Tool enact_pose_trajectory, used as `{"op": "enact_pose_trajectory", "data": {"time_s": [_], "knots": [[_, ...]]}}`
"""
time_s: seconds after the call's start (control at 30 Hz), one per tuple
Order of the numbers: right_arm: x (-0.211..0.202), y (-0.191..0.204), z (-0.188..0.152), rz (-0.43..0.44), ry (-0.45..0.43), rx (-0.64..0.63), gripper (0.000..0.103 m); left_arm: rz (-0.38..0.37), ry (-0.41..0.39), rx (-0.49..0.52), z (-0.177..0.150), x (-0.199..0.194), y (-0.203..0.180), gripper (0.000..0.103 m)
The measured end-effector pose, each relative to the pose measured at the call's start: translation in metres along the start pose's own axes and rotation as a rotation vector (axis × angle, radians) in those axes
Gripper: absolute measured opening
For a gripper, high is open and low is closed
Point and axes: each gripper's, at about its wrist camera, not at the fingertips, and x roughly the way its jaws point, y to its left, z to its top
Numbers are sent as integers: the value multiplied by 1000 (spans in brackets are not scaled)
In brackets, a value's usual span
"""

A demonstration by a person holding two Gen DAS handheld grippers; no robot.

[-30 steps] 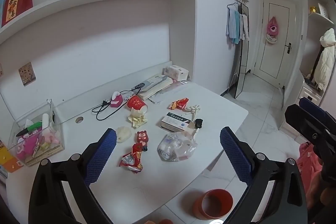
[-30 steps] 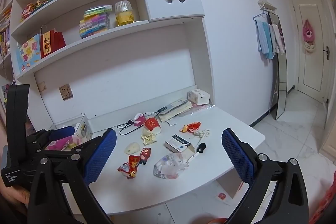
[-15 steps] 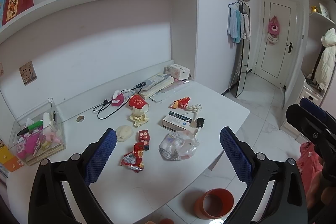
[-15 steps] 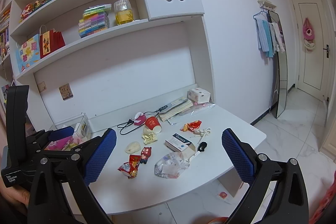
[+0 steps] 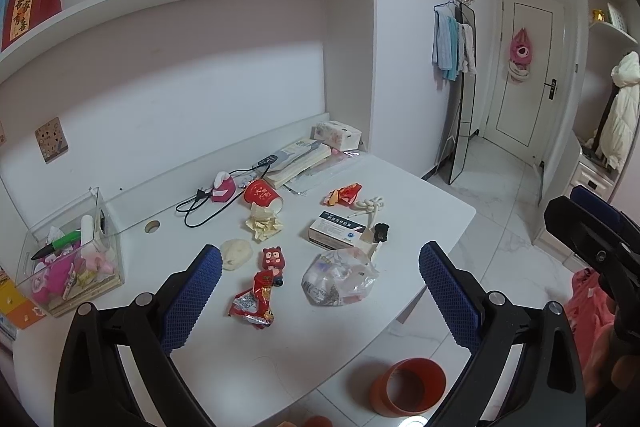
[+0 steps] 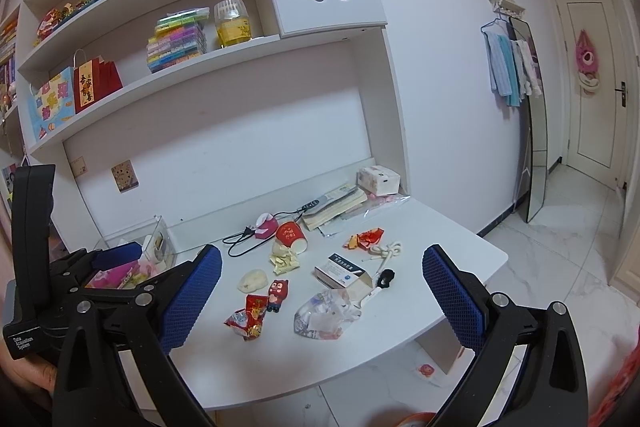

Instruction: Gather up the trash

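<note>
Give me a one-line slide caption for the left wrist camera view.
Open left gripper hovers above a white desk littered with wrappers, a tipped red paper cup and a clear plastic bag; orange bin below.

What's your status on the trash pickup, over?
Left gripper open, empty, above the desk. Right gripper open, empty. Red snack wrapper and clear plastic bag not yet picked. Orange bin on floor below; path clear.

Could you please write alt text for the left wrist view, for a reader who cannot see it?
The open left gripper hovers above a white desk littered with a red snack wrapper, a crumpled clear plastic bag, a tipped red paper cup and a small white box. An orange bin stands on the floor below.
</note>
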Motion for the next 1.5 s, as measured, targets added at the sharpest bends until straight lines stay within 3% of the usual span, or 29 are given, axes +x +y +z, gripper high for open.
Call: {"op": "enact_pose_trajectory", "data": {"time_s": [1.5], "knots": [[-8,11,3,2,-5,-9,98,-3,-4,1,-2,-8,5,97]]}}
